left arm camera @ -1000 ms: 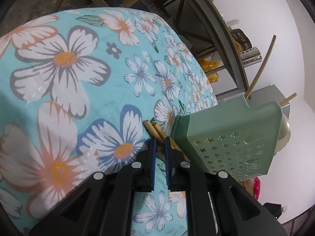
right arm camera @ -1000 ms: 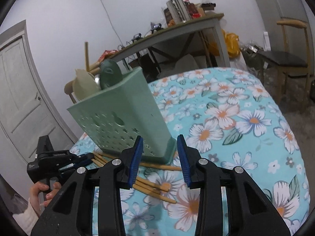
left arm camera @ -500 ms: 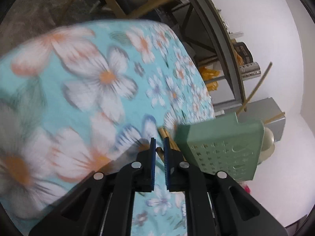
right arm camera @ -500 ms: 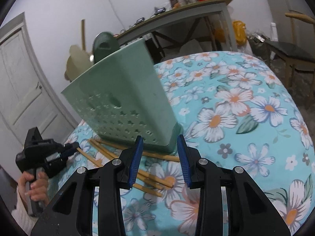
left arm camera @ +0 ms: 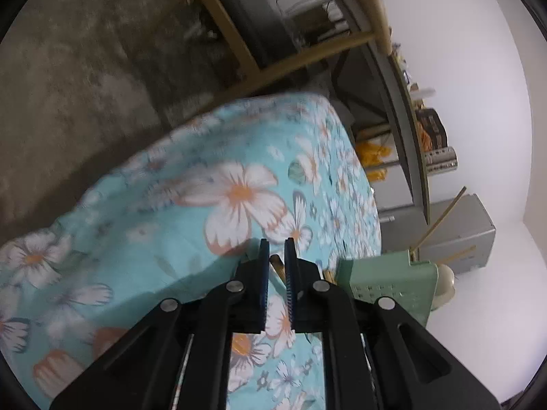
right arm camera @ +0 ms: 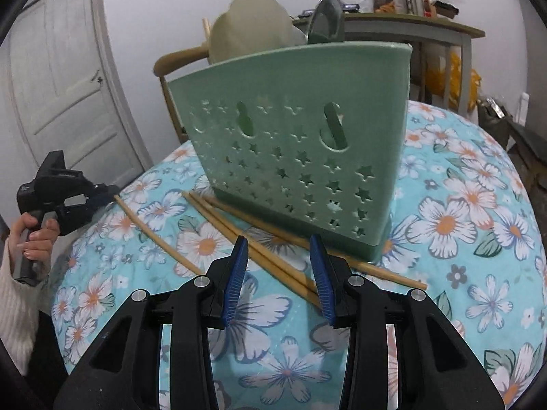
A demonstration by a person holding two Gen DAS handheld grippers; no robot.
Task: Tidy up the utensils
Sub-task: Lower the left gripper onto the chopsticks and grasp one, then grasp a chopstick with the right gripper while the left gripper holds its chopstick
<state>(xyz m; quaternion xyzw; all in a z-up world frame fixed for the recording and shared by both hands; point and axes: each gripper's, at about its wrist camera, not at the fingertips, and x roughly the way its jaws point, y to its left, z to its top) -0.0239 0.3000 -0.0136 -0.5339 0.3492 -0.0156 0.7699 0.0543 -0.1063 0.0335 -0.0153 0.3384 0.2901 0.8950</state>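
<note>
Lying loose: four chopsticks (right arm camera: 259, 249), one caddy (right arm camera: 301, 143)

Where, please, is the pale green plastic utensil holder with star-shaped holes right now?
In the right wrist view the pale green plastic utensil holder stands upright on the floral tablecloth, centre frame, just beyond the loose wooden chopsticks lying at its base.

A pale green utensil holder (right arm camera: 301, 143) with star-shaped holes stands upright on the flowered surface (right arm camera: 478, 239). A cream spoon (right arm camera: 249, 30) and a dark green one (right arm camera: 324, 17) stand inside it. Several wooden chopsticks (right arm camera: 273, 256) lie flat in front of its base, one (right arm camera: 154, 235) lying apart to the left.
</note>
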